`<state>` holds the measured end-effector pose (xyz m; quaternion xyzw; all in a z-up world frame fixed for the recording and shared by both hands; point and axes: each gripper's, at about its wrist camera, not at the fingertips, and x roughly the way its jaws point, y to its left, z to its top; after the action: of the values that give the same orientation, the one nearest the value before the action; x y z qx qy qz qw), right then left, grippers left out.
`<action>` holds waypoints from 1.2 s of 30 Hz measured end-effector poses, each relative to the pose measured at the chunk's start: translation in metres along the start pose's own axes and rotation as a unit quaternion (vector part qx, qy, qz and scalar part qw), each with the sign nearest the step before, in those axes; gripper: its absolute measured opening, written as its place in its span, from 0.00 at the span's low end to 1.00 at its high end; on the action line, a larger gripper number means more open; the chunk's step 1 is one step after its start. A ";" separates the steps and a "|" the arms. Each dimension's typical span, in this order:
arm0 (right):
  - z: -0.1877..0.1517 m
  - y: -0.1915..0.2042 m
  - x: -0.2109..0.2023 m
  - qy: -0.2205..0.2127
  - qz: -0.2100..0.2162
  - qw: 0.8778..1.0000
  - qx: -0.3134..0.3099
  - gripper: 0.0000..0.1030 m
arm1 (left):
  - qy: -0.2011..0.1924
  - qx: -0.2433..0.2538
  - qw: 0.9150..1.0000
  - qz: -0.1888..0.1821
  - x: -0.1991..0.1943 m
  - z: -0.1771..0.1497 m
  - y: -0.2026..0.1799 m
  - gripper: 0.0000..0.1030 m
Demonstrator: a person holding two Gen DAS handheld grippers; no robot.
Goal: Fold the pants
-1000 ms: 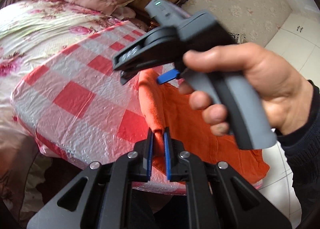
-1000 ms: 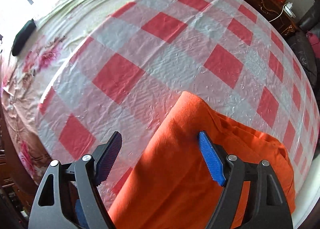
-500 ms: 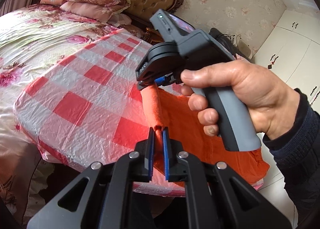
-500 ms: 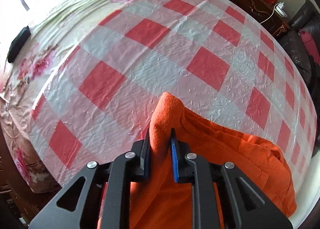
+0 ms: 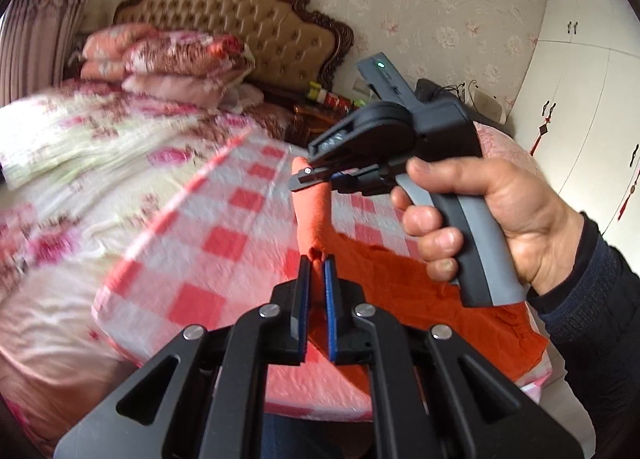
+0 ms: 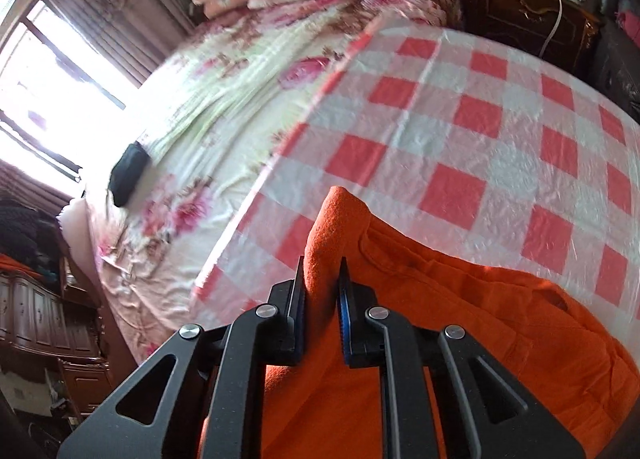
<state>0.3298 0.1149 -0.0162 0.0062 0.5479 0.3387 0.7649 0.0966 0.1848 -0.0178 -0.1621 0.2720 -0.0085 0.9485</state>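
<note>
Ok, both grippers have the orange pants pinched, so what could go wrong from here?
1. The left gripper and right gripper each pinch only a narrow ridge of the pants, so the cloth may slip out.
2. The rest of the pants lies bunched on the slick checked cloth near the bed's edge; pulling could slide it off.

1. The left gripper (image 5: 316, 271) is pinched shut, with orange cloth squeezed between its two blue pads (image 5: 330, 299).
2. The right gripper (image 6: 322, 279) is pinched shut too, with orange cloth caught between its fingers.
3. The right gripper is held up ahead of the left one by a bare right hand (image 5: 500, 219), its fingers wrapped round the handle.
</note>
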 end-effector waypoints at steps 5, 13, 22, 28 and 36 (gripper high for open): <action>0.001 -0.026 -0.059 -0.046 0.053 0.997 0.022 0.12 | -0.017 0.074 0.997 -0.018 -0.015 0.018 -0.053 0.06; -0.058 -0.135 -0.154 -0.102 0.068 0.989 0.080 0.11 | -0.014 0.223 0.973 -0.063 0.002 -0.022 -0.194 0.06; -0.178 -0.286 -0.194 -0.119 0.019 0.978 0.168 0.09 | 0.029 0.400 0.909 -0.111 0.061 -0.145 -0.333 0.06; -0.221 -0.340 -0.150 -0.093 -0.017 0.976 0.198 0.09 | 0.056 0.478 0.872 -0.093 0.099 -0.217 -0.357 0.06; -0.222 -0.325 -0.171 -0.132 -0.018 0.978 0.160 0.07 | 0.017 0.481 0.873 -0.081 0.081 -0.205 -0.361 0.06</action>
<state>0.2800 -0.3053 -0.0855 0.1636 0.4893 0.2289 0.8255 0.0854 -0.2280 -0.1111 0.2932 0.2365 -0.2176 0.9004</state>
